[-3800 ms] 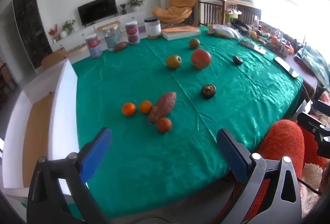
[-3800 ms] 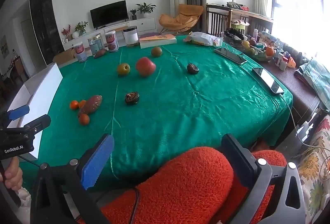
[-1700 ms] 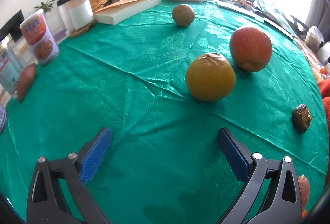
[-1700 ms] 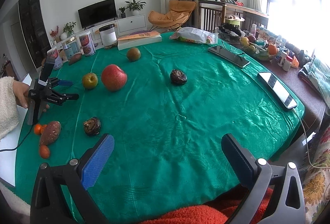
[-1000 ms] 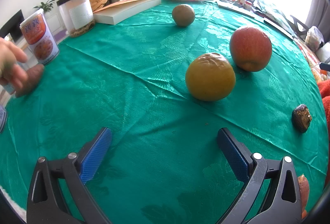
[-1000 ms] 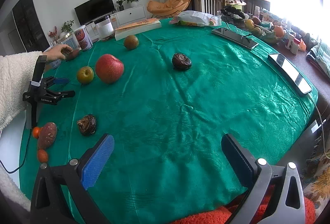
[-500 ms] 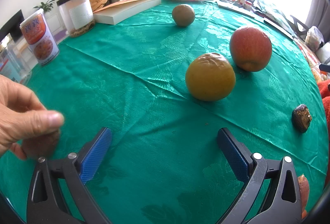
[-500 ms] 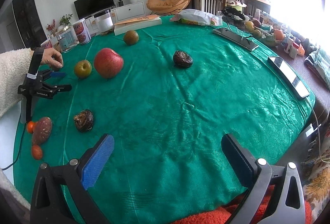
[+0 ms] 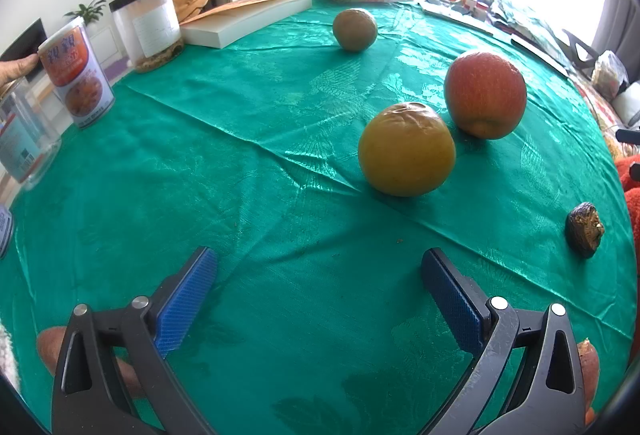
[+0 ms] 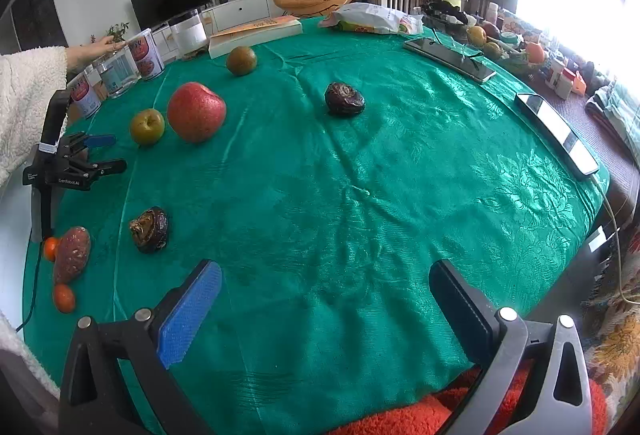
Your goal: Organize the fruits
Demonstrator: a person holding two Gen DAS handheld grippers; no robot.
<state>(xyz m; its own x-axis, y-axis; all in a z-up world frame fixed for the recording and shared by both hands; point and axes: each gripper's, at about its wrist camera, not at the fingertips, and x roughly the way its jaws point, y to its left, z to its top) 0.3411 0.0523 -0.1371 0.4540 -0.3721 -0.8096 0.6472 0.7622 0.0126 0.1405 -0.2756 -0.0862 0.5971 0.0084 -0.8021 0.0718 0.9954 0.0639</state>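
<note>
Both tongs stand spread and empty: the left gripper point(image 9: 318, 289) low before the yellow fruit point(image 9: 406, 149) and red apple point(image 9: 485, 99), the right gripper point(image 10: 325, 305) hovering. Fruit lies scattered across the green tablecloth point(image 10: 400, 195); sorting looks barely begun.

White "GenRobot.AI" lettering on the black body of the left tongs point(image 10: 105, 153).

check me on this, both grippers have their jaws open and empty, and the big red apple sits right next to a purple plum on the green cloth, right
Not quite. The fruit beside the big red apple is a yellow-green one, not a purple plum; the right wrist view shows them side by side on the green cloth. The rest holds: the left gripper and right gripper both have jaws open and empty.
</note>
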